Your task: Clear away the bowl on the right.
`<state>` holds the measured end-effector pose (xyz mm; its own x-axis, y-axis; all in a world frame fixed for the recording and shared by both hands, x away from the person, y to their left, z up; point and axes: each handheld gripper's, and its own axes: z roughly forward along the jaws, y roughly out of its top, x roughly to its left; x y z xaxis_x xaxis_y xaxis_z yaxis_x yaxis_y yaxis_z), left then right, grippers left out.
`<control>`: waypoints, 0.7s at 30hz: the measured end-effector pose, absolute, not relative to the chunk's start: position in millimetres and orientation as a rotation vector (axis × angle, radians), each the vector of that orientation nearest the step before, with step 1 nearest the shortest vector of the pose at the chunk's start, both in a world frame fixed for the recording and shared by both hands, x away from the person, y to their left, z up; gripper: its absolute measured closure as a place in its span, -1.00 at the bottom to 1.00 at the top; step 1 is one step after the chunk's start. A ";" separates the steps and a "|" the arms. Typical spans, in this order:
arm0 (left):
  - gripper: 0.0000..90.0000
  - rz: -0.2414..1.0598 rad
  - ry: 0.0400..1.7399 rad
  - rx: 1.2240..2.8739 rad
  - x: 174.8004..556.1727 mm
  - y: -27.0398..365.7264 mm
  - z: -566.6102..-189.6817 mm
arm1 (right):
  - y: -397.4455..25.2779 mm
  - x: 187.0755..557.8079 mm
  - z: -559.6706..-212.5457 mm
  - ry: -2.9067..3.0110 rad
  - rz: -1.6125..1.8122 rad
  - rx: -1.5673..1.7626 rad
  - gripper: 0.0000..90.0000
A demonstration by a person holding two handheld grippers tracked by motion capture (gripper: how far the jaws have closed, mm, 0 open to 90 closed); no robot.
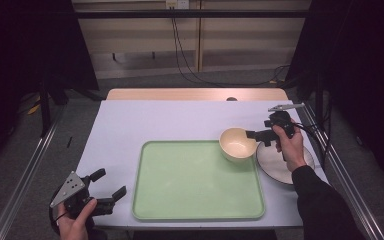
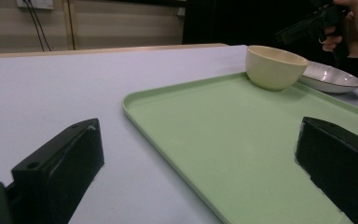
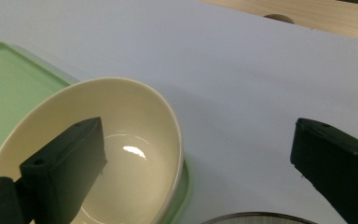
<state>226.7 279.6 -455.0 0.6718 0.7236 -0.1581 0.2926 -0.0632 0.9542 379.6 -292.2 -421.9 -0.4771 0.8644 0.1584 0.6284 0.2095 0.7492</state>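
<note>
At seven o'clock the left gripper (image 1: 109,186) is resting with jaws apart beside the green tray (image 1: 180,200). At two o'clock the cream bowl (image 1: 237,143) is sitting on the tray's corner, right gripper (image 1: 258,139) hovering wide-open at its rim, above the grey plate (image 1: 272,162).

Left gripper (image 1: 109,186): black body, two blocky black jaws, each with a small round hole near the tip.
Plate on left gripper (image 1: 69,188): grey, three-cornered, dotted with small holes.
Right gripper (image 1: 254,136): black, a grey plate on its far side, with a thin black cable (image 1: 314,135) trailing right.
Sleeve (image 1: 322,205): dark, long, covering the right forearm to the wrist.
</note>
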 end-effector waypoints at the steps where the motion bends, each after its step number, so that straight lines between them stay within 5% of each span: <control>1: -0.98 0.433 0.842 1.647 226.7 279.7 -455.0 | -293.7 378.7 -421.3 2.192 1.141 1.413 -0.94; 21: -0.98 0.442 0.852 1.641 226.5 280.3 -454.7 | -317.9 344.7 -419.3 2.072 1.198 1.404 -0.95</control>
